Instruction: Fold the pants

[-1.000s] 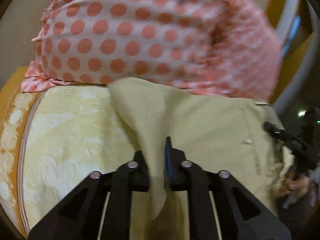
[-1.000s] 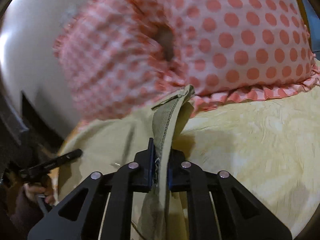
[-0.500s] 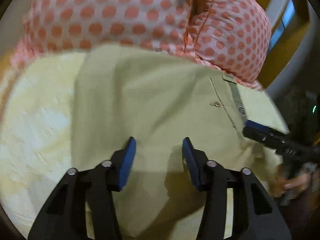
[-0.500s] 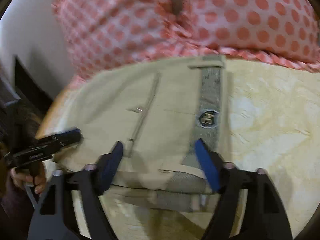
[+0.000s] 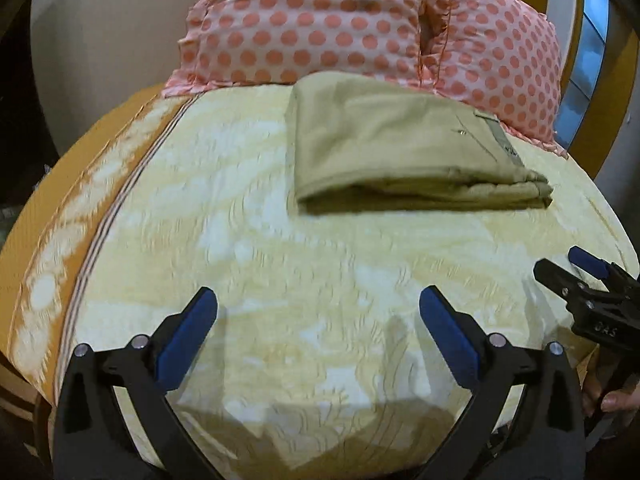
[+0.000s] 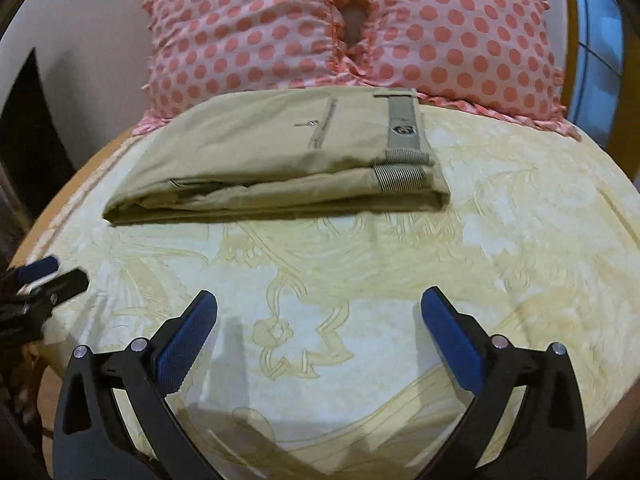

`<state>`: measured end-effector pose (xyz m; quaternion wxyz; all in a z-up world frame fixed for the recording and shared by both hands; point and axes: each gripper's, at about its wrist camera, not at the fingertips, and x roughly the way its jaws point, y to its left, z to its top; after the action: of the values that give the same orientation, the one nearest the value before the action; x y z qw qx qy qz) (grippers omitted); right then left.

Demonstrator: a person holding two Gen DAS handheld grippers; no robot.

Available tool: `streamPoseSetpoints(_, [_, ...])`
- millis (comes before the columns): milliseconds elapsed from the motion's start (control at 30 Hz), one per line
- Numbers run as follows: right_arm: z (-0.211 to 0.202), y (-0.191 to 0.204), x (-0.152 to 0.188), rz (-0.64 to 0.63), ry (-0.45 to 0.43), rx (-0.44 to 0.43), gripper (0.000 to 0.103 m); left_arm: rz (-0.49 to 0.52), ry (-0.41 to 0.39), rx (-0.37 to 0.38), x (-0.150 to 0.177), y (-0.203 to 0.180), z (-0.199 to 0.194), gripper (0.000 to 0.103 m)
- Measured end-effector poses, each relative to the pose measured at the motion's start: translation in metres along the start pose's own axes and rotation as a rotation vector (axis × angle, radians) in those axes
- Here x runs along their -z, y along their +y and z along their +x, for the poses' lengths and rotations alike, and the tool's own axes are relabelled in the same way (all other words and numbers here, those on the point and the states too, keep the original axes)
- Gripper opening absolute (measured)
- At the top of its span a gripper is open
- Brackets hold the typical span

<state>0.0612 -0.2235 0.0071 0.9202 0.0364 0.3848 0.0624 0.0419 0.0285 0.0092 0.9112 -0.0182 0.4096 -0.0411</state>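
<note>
I see the pants (image 5: 404, 148) folded in the upper middle of both frames, against the pillows (image 5: 360, 24), well apart from my left gripper (image 5: 318, 320) and right gripper (image 6: 319, 320), both spread wide and empty.

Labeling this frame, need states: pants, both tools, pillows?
pants: folded into a flat stack, lying on the bedspread, touched by neither tool
left tool: open, empty, over the bedspread
right tool: open, empty, over the bedspread
pillows: two side by side behind the pants
</note>
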Motion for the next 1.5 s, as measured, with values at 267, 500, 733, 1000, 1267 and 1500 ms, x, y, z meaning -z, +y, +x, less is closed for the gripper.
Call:
streamPoseSetpoints(267, [0.002,0.012,0.01,-0.031,-0.051,0.076,0.102,0.046,-0.067,-0.072,0.017,-0.009,0.003,0.101])
streamPoseSetpoints(500, [0.002,0.013,0.011,-0.031,-0.074,0.08,0.102,0.046,-0.091,-0.075,0.018,-0.009,0.003,0.101])
streamPoseSetpoints(733, [0.002,0.013,0.012,-0.03,-0.079,0.082,0.102,0.046,-0.094,-0.075,0.019,-0.009,0.003,0.101])
streamPoseSetpoints(1000, [0.001,0.014,0.011,-0.025,-0.085,0.087,0.102,0.045,-0.093,-0.075,0.019,-0.01,0.003,0.101])
streamPoseSetpoints(1267, [0.002,0.014,0.011,-0.024,-0.085,0.088,0.102,0.045,-0.094,-0.075,0.019,-0.01,0.003,0.101])
streamPoseSetpoints(1500, [0.001,0.014,0.011,-0.025,-0.086,0.088,0.102,0.044,-0.095,-0.076,0.019,-0.01,0.003,0.101])
